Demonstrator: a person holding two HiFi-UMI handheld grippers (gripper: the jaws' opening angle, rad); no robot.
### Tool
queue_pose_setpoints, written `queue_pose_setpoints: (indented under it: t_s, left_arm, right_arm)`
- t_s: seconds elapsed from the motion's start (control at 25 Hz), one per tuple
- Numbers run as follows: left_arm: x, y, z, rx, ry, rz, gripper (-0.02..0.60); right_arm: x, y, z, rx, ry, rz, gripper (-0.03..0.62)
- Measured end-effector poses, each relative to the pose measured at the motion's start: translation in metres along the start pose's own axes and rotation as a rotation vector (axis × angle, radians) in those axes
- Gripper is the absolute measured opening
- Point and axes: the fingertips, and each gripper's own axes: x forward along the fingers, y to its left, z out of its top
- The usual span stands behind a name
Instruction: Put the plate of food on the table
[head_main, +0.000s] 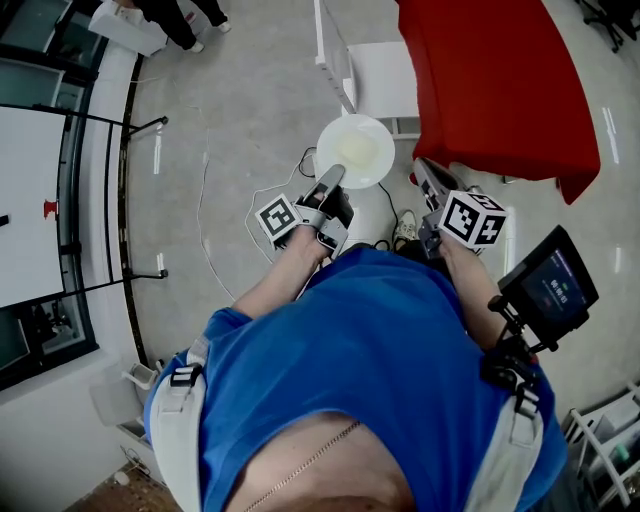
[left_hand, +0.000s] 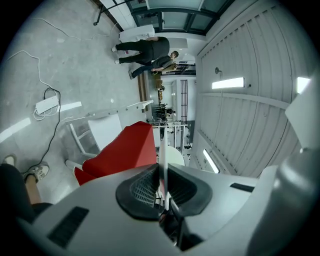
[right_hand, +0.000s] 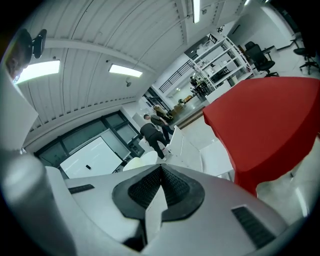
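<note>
**A:** Where is the plate at this moment?

**B:** The plate (head_main: 356, 150) is hanging in the air above the floor (head_main: 230, 120), just short of the near corner of the red table (head_main: 500, 80) and not yet over it. It is showing as round, white and shallow, with a pale yellowish patch of food (head_main: 358, 152) in the middle. What the food is, I cannot tell.

**A:** What is carrying it?

**B:** The left gripper (head_main: 333, 178) is pinching the rim on the side away from the red table. In the left gripper view its fingers (left_hand: 142, 187) are clamping the plate edge-on, a thin white line between the pads. I judge that the rim grip is keeping the dish level so the food is not sliding. It is also leaving the far edge free to reach the red table first.

**A:** And the other one?

**B:** The right gripper (head_main: 422, 170) is hovering beside the plate, on the side nearer the red table, touching nothing. Its fingers (right_hand: 142, 187) are pressing together, empty. Probably it is being kept clear, ready to steady the dish.

**A:** So which step is in hand?

**B:** Carrying the plate across; setting it down is not yet done.
</note>
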Motion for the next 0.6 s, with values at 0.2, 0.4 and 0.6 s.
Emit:
queue_pose_setpoints:
  t_s: [0.2, 0.4, 0.6]
  left_arm:
    - [0.000, -0.001, 0.000, 0.013, -0.005, 0.000, 0.030]
    - [-0.008, -0.006, 0.004, 0.023, -0.033, -0.018, 0.029]
    - [-0.026, -0.016, 0.009, 0.026, -0.088, -0.023, 0.029]
  right_arm:
    - [0.003, 0.002, -0.005, 0.005, 0.003, 0.021, 0.002]
    - [0.006, 0.009, -0.009, -0.009, 0.017, 0.050, 0.002]
    - [0.010, 0.024, -0.009, -0.028, 0.039, 0.087, 0.002]
